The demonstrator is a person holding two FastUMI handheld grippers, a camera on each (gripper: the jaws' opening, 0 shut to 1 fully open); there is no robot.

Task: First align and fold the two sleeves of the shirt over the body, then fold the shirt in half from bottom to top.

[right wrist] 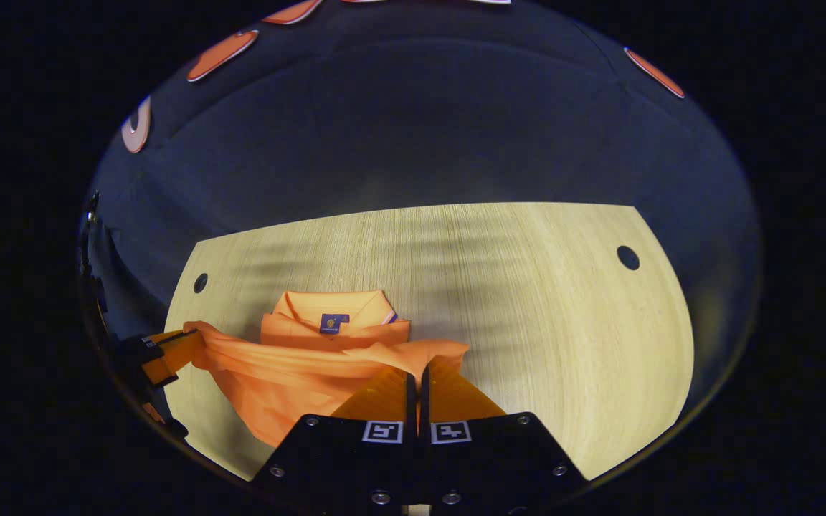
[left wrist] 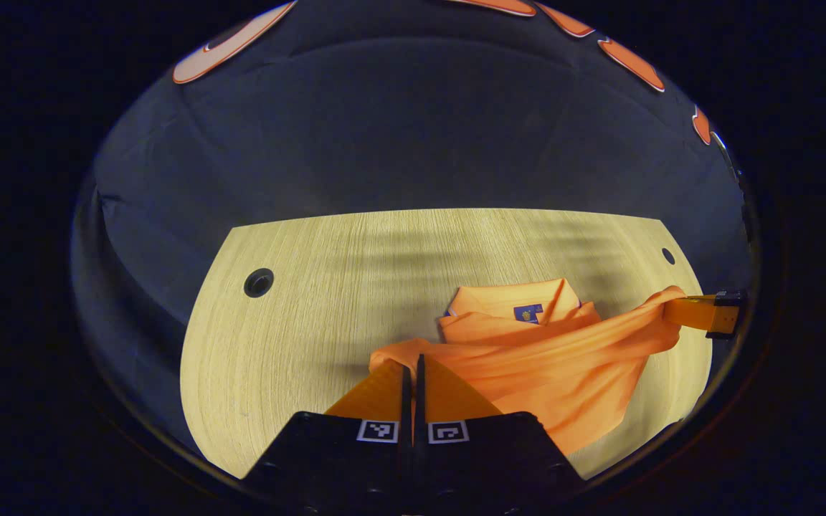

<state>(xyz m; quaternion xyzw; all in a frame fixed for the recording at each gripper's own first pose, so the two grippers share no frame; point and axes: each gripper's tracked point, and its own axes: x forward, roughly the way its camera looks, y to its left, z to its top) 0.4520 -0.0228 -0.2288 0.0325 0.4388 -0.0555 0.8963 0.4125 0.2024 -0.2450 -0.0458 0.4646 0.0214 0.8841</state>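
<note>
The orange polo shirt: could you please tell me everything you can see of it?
The orange polo shirt is of thin, soft fabric, with a flat collar bearing a small blue label. It lies on the pale wooden table, collar at the far side. The left gripper and the right gripper each pinch an edge, and the cloth between them hangs lifted and wrinkled.

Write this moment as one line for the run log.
stage: bottom-to-top fold | left gripper: shut on shirt | right gripper: shut on shirt | hem lifted toward collar | table
</note>
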